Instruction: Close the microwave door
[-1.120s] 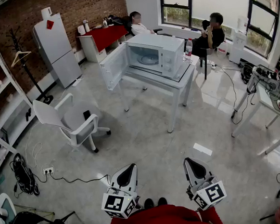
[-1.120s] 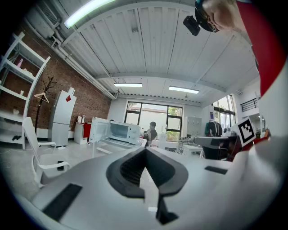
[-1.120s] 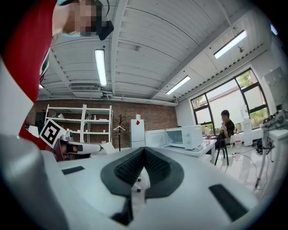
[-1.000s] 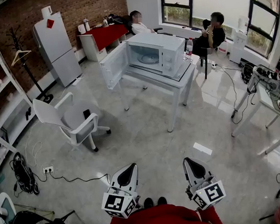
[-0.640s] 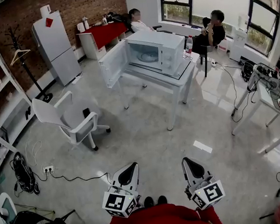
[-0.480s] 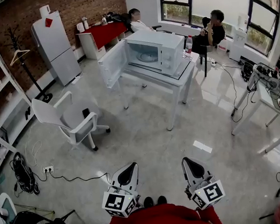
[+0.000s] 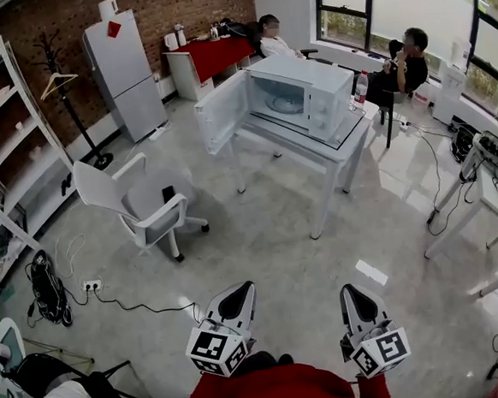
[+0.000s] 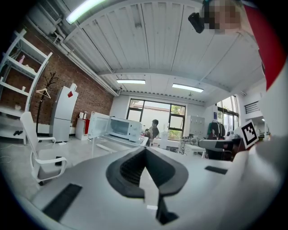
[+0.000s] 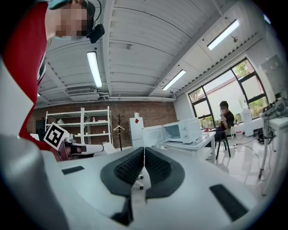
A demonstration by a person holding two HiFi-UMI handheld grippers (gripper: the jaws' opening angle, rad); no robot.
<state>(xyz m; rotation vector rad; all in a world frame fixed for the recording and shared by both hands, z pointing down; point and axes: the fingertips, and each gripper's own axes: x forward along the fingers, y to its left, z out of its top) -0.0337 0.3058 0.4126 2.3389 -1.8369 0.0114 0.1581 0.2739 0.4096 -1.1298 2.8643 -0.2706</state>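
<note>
Across the grey floor (image 7: 261, 244), at 12 o'clock, the white microwave door (image 7: 222, 112) gapes, not yet closed; left gripper (image 7: 240, 290) and right gripper (image 7: 352, 292) well apart from it, jaws pressed together, empty.

Red top (image 7: 282, 395) with red sleeves. Left claw (image 7: 239, 294) and right claw (image 7: 354, 294): white moulded shells, black ribbed pads narrowing to point, black rectangular insets on shell. Each carries white cube (image 7: 216, 350) printed with black square markers.
</note>
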